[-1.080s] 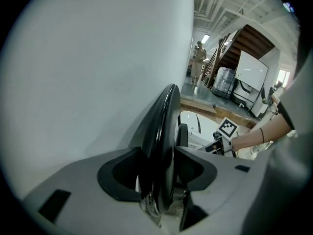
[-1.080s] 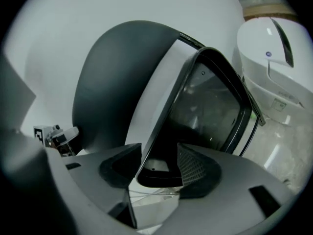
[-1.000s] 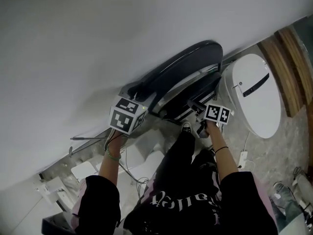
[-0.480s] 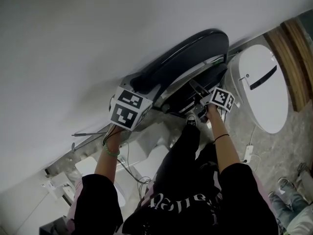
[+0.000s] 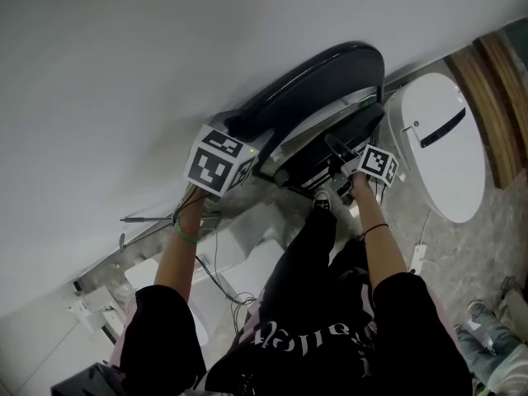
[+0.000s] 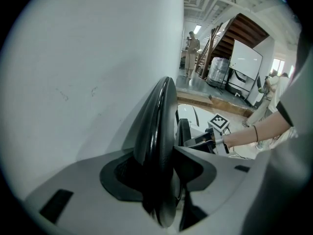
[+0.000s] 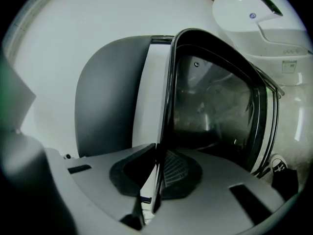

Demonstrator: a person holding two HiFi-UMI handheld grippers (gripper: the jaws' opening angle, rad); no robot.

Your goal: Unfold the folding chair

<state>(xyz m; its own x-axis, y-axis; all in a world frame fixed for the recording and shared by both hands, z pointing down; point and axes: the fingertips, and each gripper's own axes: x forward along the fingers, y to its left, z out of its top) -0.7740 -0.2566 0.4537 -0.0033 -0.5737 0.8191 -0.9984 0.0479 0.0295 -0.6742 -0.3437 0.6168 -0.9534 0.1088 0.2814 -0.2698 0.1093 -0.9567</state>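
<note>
The folded chair (image 5: 313, 89) leans against the white wall, its dark curved backrest outermost. My left gripper (image 5: 247, 143) is shut on the backrest's dark rim (image 6: 157, 126), which runs straight between the jaws in the left gripper view (image 6: 164, 180). My right gripper (image 5: 337, 151) is at the chair's seat panel. Its jaws have just been closing, and the seat's thin black edge (image 7: 168, 92) stands between the pads (image 7: 155, 180). The seat's dark glossy face (image 7: 215, 106) fills the right of that view. My right gripper (image 6: 208, 140) also shows behind the chair in the left gripper view.
A white rounded appliance (image 5: 441, 151) stands right of the chair, with a wooden strip (image 5: 495, 97) beyond it. My shoe (image 5: 322, 200) is just below the chair. A power strip (image 5: 415, 258) and cables lie on the stone floor. The white wall (image 5: 124, 73) is close behind.
My right gripper has shifted a little up and to the right along the chair's seat. My left gripper has stayed on the backrest.
</note>
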